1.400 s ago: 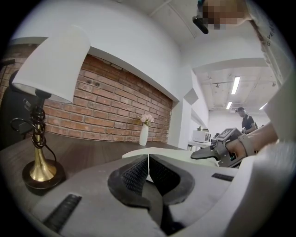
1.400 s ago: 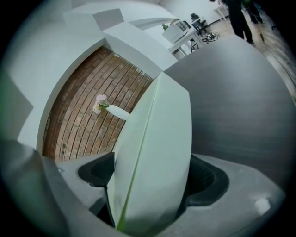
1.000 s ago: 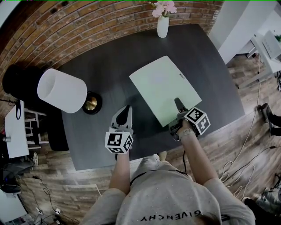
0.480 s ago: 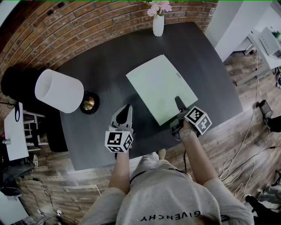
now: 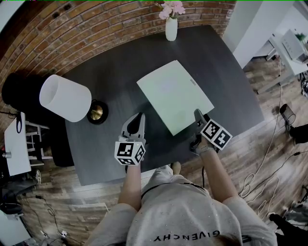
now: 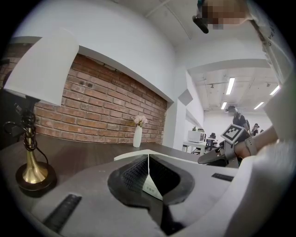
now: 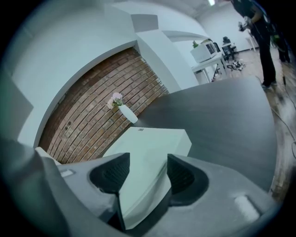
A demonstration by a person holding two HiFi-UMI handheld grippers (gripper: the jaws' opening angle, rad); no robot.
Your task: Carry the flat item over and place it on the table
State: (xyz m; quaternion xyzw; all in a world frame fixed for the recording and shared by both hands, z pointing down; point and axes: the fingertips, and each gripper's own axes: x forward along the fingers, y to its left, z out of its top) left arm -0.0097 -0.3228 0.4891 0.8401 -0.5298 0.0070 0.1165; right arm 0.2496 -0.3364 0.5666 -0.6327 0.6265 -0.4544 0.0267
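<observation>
Our right gripper (image 7: 147, 169) has just been closing its jaws, yet they stand apart, with the flat item (image 5: 174, 95) between them and unpressed. Our left gripper (image 6: 148, 159) holds its jaws together, empty. The pale flat item lies on the dark table (image 5: 115, 81). At the far edge, a white vase (image 5: 171, 29) holds pink flowers (image 5: 169, 9).

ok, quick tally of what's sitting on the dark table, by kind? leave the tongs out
Table lamp: 1
Vase with pink flowers: 1
Flat pale green panel: 1
Total: 3
</observation>
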